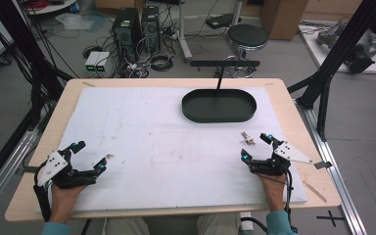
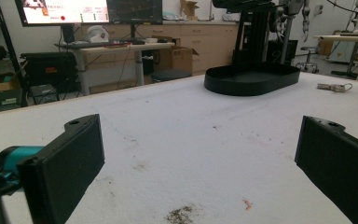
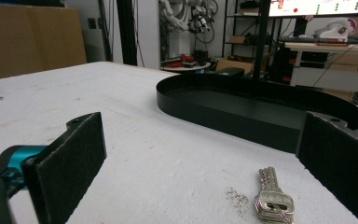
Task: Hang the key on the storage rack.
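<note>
The left gripper [image 1: 89, 156] and right gripper [image 1: 255, 147] are both gaping wide, holding nothing. A bunch of keys [image 3: 271, 198] is lying untouched between the right jaws, just short of the black oval tray [image 1: 219, 106].

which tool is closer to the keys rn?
Right. The right tool sits just short of the keys, which lie ahead between its open jaws. The left tool is open at the far side of the white mat.

Table [image 1: 34, 161]: white sheet [image 1: 152, 147], tray [image 1: 219, 105], keys [image 1: 247, 137]
</note>
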Tool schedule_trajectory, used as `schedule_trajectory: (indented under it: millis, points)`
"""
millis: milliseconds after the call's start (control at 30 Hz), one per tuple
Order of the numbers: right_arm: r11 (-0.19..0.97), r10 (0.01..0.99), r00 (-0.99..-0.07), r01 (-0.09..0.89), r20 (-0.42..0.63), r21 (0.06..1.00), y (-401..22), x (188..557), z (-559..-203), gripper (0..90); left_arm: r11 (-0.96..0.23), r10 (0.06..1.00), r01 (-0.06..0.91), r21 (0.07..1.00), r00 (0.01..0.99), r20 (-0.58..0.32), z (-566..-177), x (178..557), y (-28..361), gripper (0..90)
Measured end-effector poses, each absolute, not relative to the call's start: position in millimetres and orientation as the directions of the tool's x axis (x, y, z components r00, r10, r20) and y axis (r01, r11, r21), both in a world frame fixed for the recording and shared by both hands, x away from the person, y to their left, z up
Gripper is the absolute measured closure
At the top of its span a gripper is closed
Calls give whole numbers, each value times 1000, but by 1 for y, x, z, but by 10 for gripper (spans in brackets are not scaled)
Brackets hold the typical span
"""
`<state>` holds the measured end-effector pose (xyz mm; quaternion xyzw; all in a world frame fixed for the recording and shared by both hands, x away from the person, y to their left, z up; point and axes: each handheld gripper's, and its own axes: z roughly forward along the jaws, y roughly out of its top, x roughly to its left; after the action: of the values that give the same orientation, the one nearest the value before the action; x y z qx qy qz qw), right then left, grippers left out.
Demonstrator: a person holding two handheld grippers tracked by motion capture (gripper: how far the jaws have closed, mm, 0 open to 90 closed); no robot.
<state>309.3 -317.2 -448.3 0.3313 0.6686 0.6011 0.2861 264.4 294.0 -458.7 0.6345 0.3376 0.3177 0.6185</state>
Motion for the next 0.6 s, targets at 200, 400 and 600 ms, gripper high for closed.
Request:
schedule_trajectory:
  millis: [200, 400, 600]
  points:
    - [64, 787, -617, 93, 7, 994, -317, 309, -448, 7, 11, 824, 16, 1000, 566, -18, -460, 262, 295, 17]
    - [71, 786, -619, 92, 1, 993, -316, 309, -448, 8, 10, 825, 14, 1000, 565, -16, -460, 262, 295, 17]
    - [71, 786, -618, 95, 3, 993, -316, 309, -448, 7, 0, 825, 21, 1000, 565, -12, -459, 263, 294, 17]
